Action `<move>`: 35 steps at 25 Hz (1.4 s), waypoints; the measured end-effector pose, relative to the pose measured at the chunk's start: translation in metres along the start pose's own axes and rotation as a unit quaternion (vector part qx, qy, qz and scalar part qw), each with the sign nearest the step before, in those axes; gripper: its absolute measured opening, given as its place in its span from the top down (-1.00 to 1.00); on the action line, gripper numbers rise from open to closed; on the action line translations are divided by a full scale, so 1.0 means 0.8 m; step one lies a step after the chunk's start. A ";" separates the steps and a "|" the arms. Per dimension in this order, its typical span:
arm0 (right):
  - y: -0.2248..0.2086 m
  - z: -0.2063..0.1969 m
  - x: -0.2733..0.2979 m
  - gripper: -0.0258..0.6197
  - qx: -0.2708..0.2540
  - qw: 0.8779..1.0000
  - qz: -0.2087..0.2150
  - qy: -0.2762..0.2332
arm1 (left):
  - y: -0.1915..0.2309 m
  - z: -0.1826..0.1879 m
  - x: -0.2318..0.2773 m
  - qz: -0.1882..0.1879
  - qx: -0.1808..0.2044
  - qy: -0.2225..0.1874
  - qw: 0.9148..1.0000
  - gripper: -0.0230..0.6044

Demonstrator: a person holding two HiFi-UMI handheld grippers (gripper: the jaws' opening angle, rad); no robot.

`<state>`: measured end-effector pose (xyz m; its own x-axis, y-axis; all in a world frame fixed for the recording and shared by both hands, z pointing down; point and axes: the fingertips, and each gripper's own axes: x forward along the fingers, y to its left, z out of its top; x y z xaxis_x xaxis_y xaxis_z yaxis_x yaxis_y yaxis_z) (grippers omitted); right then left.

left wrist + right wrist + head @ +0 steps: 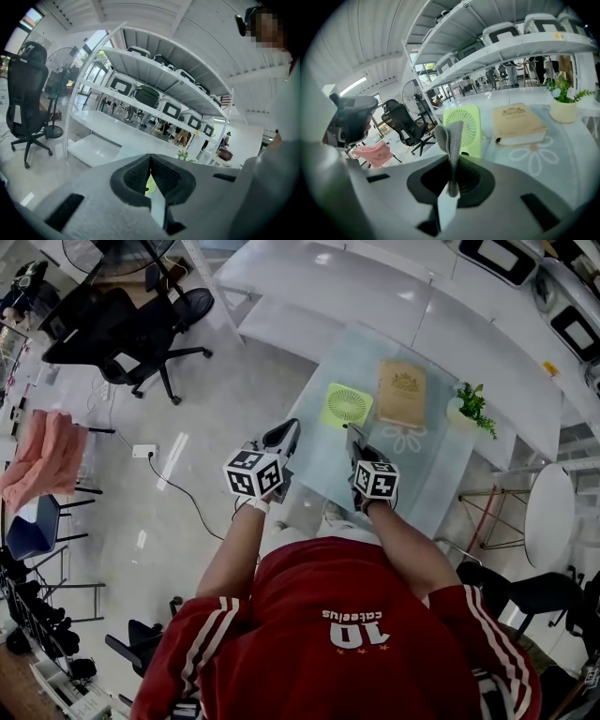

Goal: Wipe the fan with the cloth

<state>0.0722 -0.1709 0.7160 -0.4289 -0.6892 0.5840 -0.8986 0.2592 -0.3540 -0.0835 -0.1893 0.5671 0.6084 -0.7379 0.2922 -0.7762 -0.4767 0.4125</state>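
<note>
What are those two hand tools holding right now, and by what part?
The right tool pinches the grey cloth by one end; the rest sticks up past the jaws. The left tool is shut, empty.

The left claw (150, 165), jaws pressed together, faces white shelving (154, 86), with a black office chair (26, 93) leftward.

I read a red shirt (347, 615) with three white stripes per sleeve and a white "10". Left hand-held gripper (284, 434) and right hand-held gripper (355, 439): grey bodies, black-and-white marker cubes (253, 474).
</note>
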 end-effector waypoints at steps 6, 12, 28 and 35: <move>0.012 0.004 0.024 0.86 0.012 1.000 0.012 0.002 | 0.010 0.003 -0.002 0.015 0.002 -0.001 1.000 0.93; 0.021 0.002 0.057 0.86 0.011 1.000 0.026 0.012 | 0.016 0.004 0.004 0.022 0.008 0.002 1.000 0.93; 0.056 0.007 0.138 0.86 -0.016 0.997 0.067 0.034 | 0.031 -0.009 0.020 0.048 -0.012 0.011 0.999 0.93; 0.048 0.005 0.150 0.86 -0.003 0.998 0.057 0.040 | 0.029 -0.017 0.018 0.056 -0.012 0.017 0.998 0.93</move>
<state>-0.0131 -0.2462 0.7700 -0.5348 -0.5979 0.5971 -0.8436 0.3371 -0.4180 -0.0905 -0.2048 0.5928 0.5240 -0.7687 0.3668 -0.8357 -0.3810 0.3955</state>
